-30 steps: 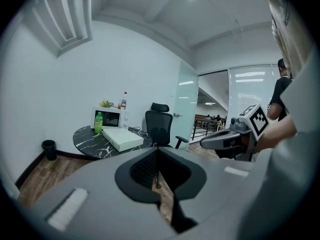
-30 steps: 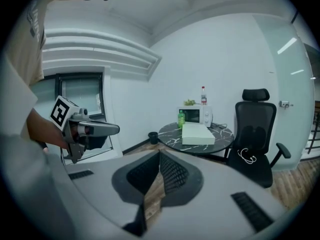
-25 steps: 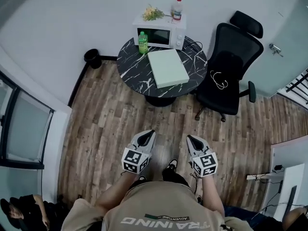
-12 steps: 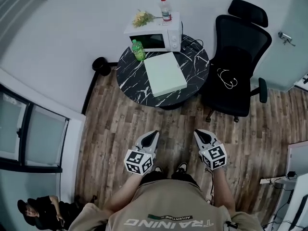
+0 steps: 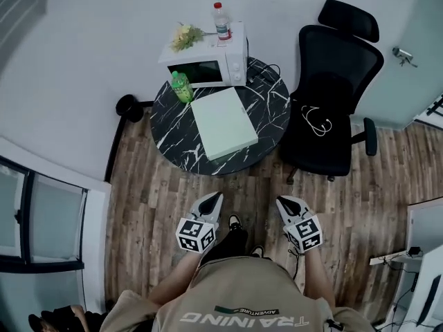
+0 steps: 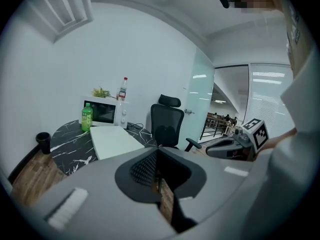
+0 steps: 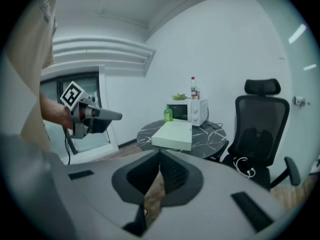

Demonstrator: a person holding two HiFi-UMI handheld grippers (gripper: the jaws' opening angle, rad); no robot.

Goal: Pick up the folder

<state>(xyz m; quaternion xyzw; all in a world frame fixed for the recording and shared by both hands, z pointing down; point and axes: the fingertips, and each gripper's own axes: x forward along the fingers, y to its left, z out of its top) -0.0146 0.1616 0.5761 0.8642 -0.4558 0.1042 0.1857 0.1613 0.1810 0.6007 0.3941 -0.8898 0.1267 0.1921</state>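
The folder (image 5: 223,122) is a thick pale green box-shaped file lying flat on a round black marble table (image 5: 266,95). It also shows in the left gripper view (image 6: 114,140) and the right gripper view (image 7: 173,133). My left gripper (image 5: 216,198) and right gripper (image 5: 282,203) hang over the wooden floor, well short of the table, both pointing towards it. Each one is shut with nothing in its jaws. In the gripper views the left gripper (image 6: 158,150) and right gripper (image 7: 160,155) show closed tips.
On the table stand a white microwave (image 5: 206,58) with a bottle (image 5: 221,21) and flowers (image 5: 183,35) on top, and a green bottle (image 5: 181,86). A black office chair (image 5: 332,102) stands right of the table. A small black bin (image 5: 129,106) sits by the wall.
The person has walked towards the table: the table and folder now lie nearer the grippers in the head view and have shifted left. Both grippers stayed shut.
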